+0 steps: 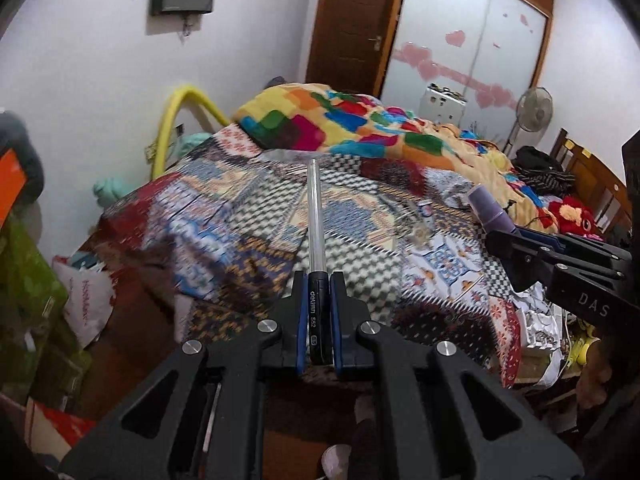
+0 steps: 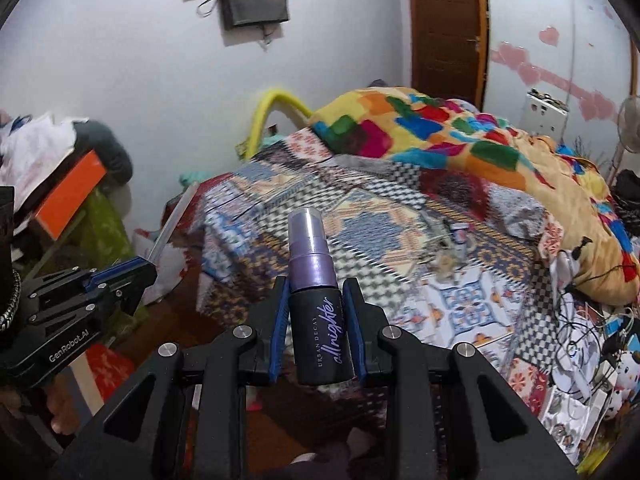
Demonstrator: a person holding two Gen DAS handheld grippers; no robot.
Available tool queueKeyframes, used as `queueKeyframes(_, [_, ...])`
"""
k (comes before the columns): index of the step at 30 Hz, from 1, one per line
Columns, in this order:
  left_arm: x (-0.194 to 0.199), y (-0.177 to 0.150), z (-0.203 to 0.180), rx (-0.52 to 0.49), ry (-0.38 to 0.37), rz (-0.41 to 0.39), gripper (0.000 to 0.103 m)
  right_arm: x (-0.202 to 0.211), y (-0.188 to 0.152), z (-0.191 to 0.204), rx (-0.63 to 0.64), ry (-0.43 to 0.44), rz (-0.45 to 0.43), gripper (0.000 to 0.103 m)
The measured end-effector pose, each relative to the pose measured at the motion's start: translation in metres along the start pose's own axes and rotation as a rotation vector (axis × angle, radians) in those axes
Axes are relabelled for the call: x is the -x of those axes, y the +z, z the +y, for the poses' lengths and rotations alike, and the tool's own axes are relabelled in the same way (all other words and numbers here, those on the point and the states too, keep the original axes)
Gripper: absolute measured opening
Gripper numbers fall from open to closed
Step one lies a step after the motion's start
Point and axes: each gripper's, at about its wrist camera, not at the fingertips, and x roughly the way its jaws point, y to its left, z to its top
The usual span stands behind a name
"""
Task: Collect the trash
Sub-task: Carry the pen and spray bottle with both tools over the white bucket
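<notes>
My left gripper (image 1: 319, 280) is shut on a pen (image 1: 314, 216) with a clear barrel and a black cap, which sticks out forward above the bed. My right gripper (image 2: 316, 288) is shut on a small purple and black spray bottle (image 2: 316, 312), held upright between the blue pads. In the left wrist view the right gripper (image 1: 496, 236) shows at the right edge with the bottle (image 1: 486, 206) in it. In the right wrist view the left gripper (image 2: 148, 266) shows at the left with the pen (image 2: 172, 224). A few small bits of litter (image 1: 420, 224) lie on the patterned bedspread (image 1: 248, 216).
A colourful blanket (image 1: 360, 124) is heaped at the far side of the bed. Bags and boxes (image 1: 36, 288) crowd the floor on the left. Cables, papers and toys (image 2: 592, 360) clutter the right side. A wooden door (image 1: 352, 24) and a fan (image 1: 534, 110) stand behind.
</notes>
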Motion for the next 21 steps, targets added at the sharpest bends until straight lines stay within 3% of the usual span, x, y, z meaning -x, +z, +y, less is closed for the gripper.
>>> queueKeyframes(13, [0.018,-0.067,0.108,0.137,0.125,0.077,0.009,-0.052,-0.029,0.103,0.134,0.128,0.150,0.025])
queueKeyframes(21, [-0.001,-0.111,0.161,0.234,0.179,0.186,0.009,-0.101,-0.058,0.159,0.213,0.205,0.283,0.025])
